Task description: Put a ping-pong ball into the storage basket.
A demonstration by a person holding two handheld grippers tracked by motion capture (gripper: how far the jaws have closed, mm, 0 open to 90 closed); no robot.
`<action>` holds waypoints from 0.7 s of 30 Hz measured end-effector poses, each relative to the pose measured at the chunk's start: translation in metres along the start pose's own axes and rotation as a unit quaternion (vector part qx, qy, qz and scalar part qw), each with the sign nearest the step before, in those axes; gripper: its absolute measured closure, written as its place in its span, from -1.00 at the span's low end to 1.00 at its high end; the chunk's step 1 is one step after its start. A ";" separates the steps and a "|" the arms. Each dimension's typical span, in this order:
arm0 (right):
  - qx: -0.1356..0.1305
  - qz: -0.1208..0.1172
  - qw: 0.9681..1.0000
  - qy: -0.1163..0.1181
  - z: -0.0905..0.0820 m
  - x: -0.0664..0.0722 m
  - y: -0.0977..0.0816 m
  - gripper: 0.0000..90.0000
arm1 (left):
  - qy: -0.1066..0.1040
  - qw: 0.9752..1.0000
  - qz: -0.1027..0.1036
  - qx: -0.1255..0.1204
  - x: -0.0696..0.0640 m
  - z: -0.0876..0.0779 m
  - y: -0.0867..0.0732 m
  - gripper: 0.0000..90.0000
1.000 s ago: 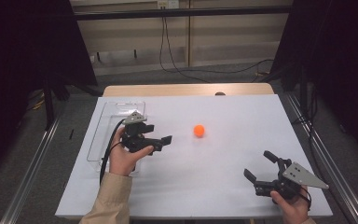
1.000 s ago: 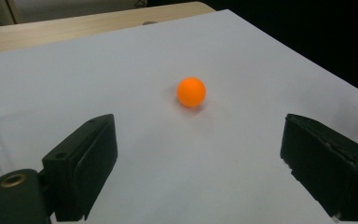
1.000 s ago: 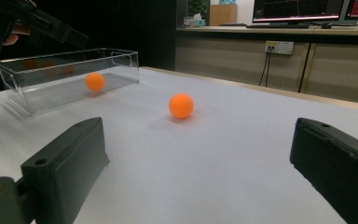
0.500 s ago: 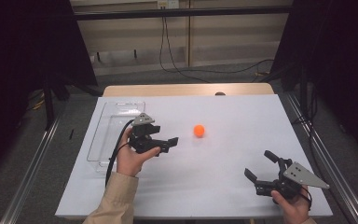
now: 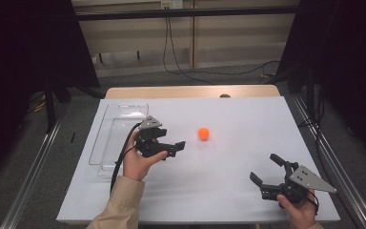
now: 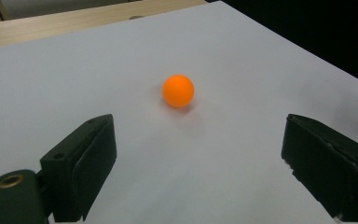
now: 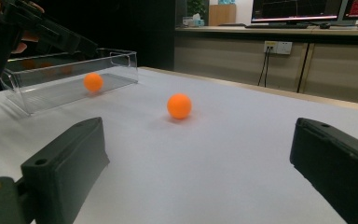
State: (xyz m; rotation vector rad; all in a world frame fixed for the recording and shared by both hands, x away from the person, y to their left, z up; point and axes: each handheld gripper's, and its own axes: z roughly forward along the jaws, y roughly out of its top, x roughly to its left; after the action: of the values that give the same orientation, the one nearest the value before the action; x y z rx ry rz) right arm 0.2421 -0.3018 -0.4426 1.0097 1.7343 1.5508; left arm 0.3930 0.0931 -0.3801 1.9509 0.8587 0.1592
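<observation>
The orange ball (image 5: 203, 133) lay on the white table (image 5: 228, 191), alone and out in the middle. Taking the ball as the landmark: the left gripper (image 5: 178, 145) hovered just short of it on the person's left, its jaws spread wide with nothing between them, aimed at the ball, which sat ahead of the gap in the left gripper view (image 6: 178, 91). The clear plastic tray (image 5: 106, 138) stood beyond that gripper, farther left of the ball, near the table's left edge. The right gripper view showed an orange ball-shaped spot (image 7: 93, 81) in the tray. The right gripper (image 5: 267, 169) rested well apart from the ball, toward the table's near right corner, its jaws likewise parted and empty.
</observation>
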 end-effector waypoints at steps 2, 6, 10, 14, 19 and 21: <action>0.000 0.000 1.000 0.001 0.000 0.000 0.000 -0.93 | -0.001 1.000 0.000 -0.001 -0.001 0.001 0.000 -0.78; 0.001 0.000 1.000 0.001 0.000 0.000 0.000 -0.93 | 0.000 1.000 0.000 0.004 -0.001 0.004 -0.001 -0.78; 0.000 0.000 1.000 0.001 0.000 0.000 0.000 -0.93 | 0.001 1.000 0.002 0.002 -0.002 0.006 -0.001 -0.78; 0.000 0.000 1.000 0.002 0.000 0.000 0.000 -0.93 | 0.003 1.000 0.003 0.002 -0.002 0.008 -0.001 -0.78; -0.001 -0.001 1.000 0.003 0.001 0.001 0.001 -0.93 | 0.004 1.000 0.003 0.002 -0.003 0.011 -0.002 -0.78; 0.000 0.000 1.000 0.003 0.001 0.001 0.001 -0.93 | 0.003 1.000 0.004 0.003 -0.003 0.012 -0.002 -0.78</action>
State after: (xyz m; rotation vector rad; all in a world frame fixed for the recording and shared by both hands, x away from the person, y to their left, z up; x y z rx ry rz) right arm 0.2428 -0.3004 -0.4419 1.0064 1.7376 1.5549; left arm 0.3948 0.0829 -0.3869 1.9609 0.8555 0.1682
